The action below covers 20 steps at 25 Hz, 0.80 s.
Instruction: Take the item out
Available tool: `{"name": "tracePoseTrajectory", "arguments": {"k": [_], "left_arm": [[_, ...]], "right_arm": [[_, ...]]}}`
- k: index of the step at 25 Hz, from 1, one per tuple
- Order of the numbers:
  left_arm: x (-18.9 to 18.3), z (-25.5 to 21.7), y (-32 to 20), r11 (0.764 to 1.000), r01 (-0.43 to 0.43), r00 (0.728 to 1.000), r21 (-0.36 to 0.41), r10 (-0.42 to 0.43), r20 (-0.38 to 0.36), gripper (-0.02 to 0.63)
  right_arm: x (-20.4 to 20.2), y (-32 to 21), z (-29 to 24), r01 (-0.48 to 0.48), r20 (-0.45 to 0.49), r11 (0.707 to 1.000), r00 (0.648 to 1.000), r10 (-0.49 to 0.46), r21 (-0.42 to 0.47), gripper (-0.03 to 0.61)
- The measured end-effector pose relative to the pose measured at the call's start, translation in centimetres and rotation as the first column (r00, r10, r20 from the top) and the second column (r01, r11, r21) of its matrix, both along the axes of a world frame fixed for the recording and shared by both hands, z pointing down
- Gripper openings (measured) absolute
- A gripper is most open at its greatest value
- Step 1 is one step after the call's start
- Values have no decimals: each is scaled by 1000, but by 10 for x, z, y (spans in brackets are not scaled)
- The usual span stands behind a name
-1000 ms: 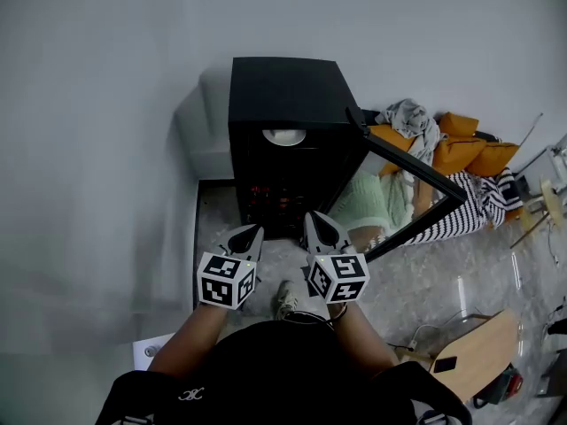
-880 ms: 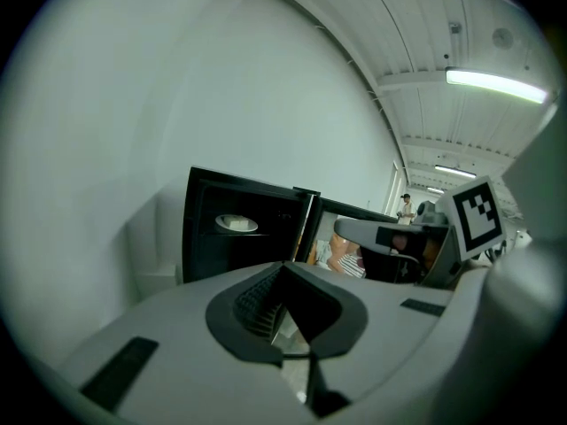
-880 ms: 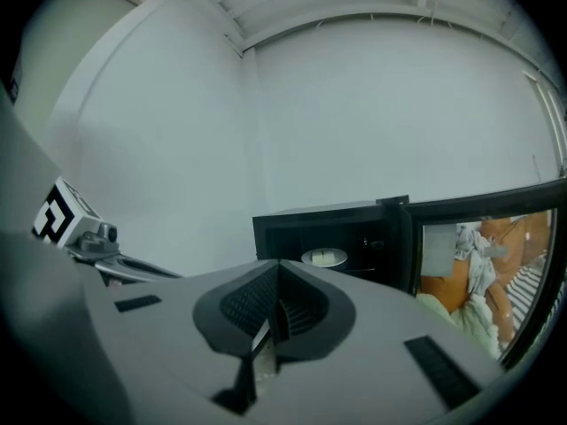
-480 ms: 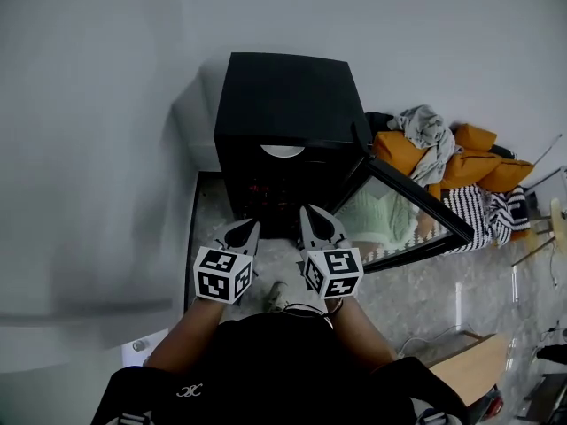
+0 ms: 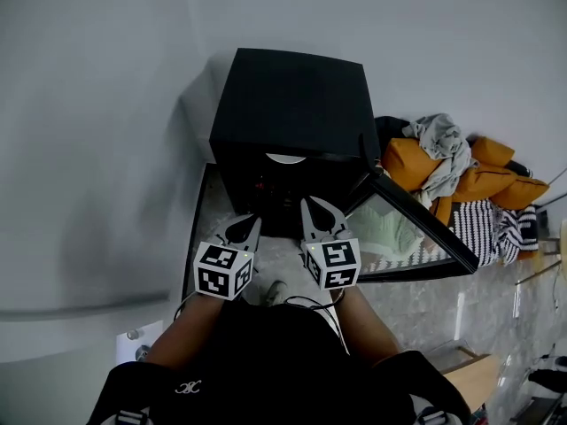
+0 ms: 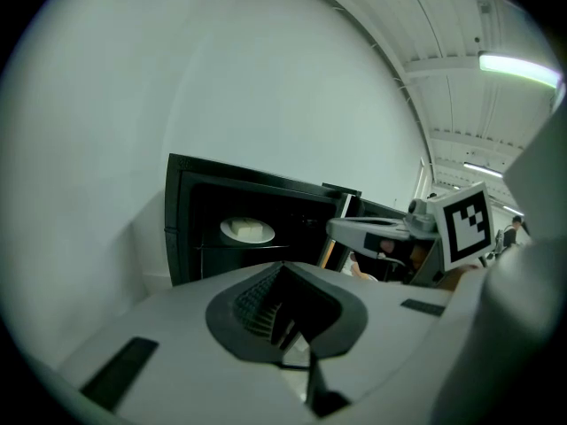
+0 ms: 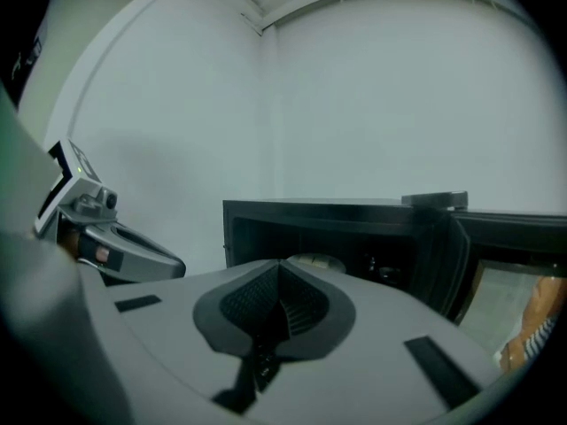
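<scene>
A black cabinet (image 5: 288,100) stands on the floor against the wall, its glass door (image 5: 403,233) swung open to the right. On a shelf inside lies a white plate (image 5: 283,158) carrying a pale item, also visible as the plate (image 6: 247,229) in the left gripper view and the plate (image 7: 314,261) in the right gripper view. My left gripper (image 5: 255,224) hovers just before the opening, shut and holding nothing. My right gripper (image 5: 307,204) hangs beside it, a little nearer the opening, also shut and holding nothing. Both sit below and in front of the plate.
Orange cushions (image 5: 416,162) with grey cloth and a striped fabric (image 5: 496,228) lie to the right, behind the door. A grey wall runs along the left. My shoe (image 5: 276,292) rests on the marbled floor between the grippers. A white object (image 5: 133,342) lies at lower left.
The view has shifted so the cabinet shows more from above and the plate less. Both grippers hold their place before the opening, still shut. The door stays open.
</scene>
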<state>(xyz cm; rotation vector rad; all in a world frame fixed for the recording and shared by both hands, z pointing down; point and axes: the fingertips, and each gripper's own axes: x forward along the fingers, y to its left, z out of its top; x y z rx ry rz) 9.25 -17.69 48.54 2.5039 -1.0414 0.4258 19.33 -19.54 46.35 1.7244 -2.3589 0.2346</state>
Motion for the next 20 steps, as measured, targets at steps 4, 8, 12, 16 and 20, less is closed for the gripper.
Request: {"name": "tracePoseTrajectory", "arguments": {"k": [4, 8, 12, 16, 20], "left_arm": [[0, -1, -14, 1000, -12, 1000, 6, 12, 3, 0], [-6, -6, -28, 999, -27, 1000, 19, 27, 0, 0], [-20, -7, -46, 1000, -24, 1000, 16, 24, -16, 0], [-24, -7, -51, 999, -47, 999, 14, 47, -21, 0], [-28, -3, -52, 998, -67, 998, 6, 67, -22, 0]], "right_arm": [[-7, -16, 7, 57, -88, 998, 995, -56, 5, 6], [-14, -32, 15, 119, -241, 993, 964, -111, 20, 6], [-21, -48, 27, 137, -408, 991, 905, -122, 9, 6], [-26, -62, 40, 143, -519, 990, 845, -129, -12, 6], [-30, -79, 49, 180, -576, 982, 797, -180, -57, 27]]}}
